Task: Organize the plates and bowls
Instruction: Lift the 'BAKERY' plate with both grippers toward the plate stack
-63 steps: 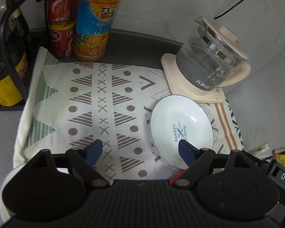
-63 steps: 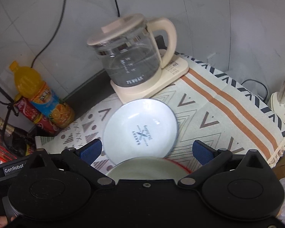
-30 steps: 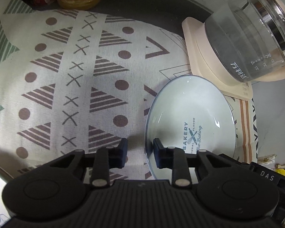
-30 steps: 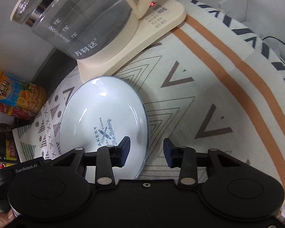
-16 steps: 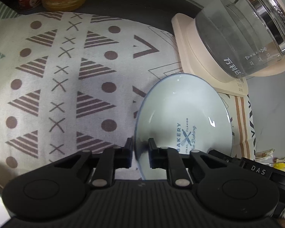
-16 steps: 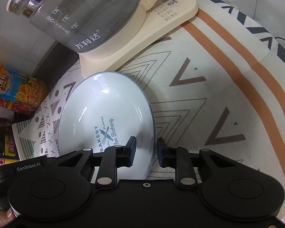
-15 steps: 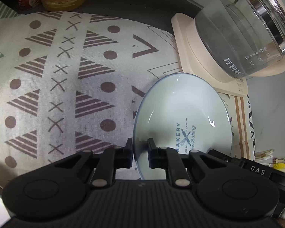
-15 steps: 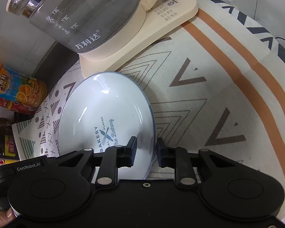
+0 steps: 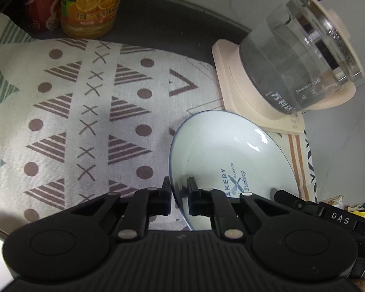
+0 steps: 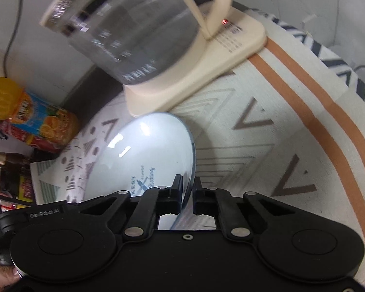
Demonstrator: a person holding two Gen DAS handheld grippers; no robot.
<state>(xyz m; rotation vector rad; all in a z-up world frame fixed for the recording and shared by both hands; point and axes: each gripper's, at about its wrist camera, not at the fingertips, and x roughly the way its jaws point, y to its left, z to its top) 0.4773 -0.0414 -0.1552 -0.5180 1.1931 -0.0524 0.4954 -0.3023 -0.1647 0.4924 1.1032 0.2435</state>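
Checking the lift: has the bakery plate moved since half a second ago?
Yes. In the right wrist view the bakery plate has tipped up, its far rim now against the kettle base, both grippers clamping opposite rims.

The left tool (image 9: 178, 191) is matte black plastic: two angular linkage arms with silver pivot screws, two round discs on either side, and a ribbed panel between them. The right tool (image 10: 187, 193) has the same build with a smooth centre panel, one small screw, and white "GenRobot.AI" lettering on its left side. In the left wrist view, a neighbouring black piece reads "DAS".
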